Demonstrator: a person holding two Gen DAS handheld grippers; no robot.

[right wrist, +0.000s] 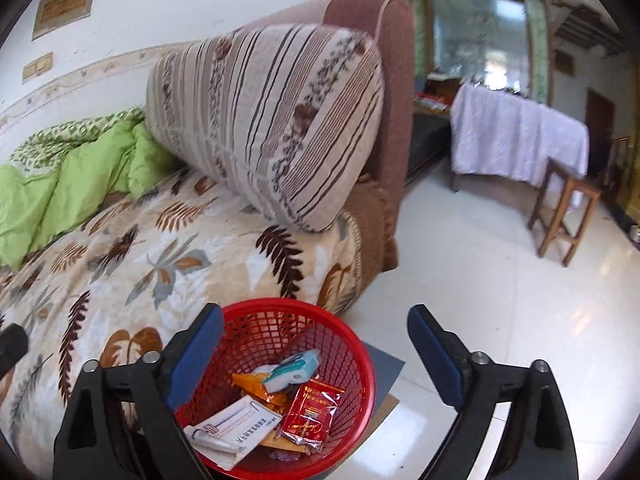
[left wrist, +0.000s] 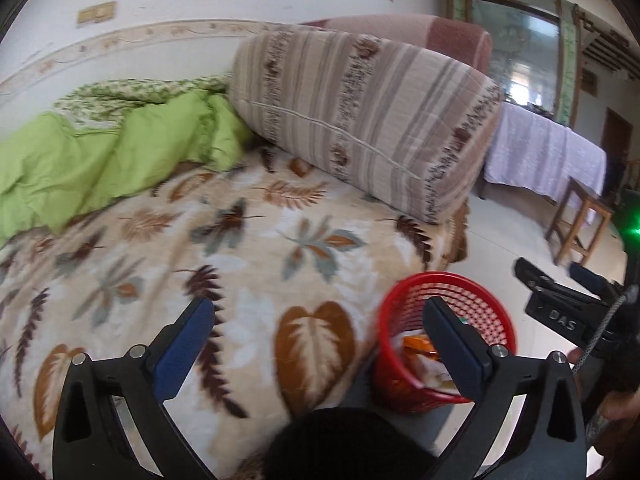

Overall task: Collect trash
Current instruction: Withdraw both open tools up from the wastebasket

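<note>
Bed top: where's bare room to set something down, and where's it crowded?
Free: the leaf blanket between the green quilt and the striped cushion, forward to the bed's near edge. Also bare floor between the red basket and the stool. Crowded: the basket, filled with wrappers, and the wall side under quilt and cushion.

The basket (right wrist: 280, 384) stands on the floor (right wrist: 480, 280) just beside the near right corner of the bed (right wrist: 160, 264). In it lie several wrappers (right wrist: 310, 412), a tissue pack (right wrist: 294, 370) and a flat carton (right wrist: 230, 432). On the bed, a bolster cushion (right wrist: 264, 120) leans at the right end against the upholstered end board (right wrist: 394, 80); a crumpled quilt (right wrist: 72, 176) lies far left. Far right across the floor stand a cloth-covered table (right wrist: 516, 136) and, nearer, a stool (right wrist: 564, 216).
</note>
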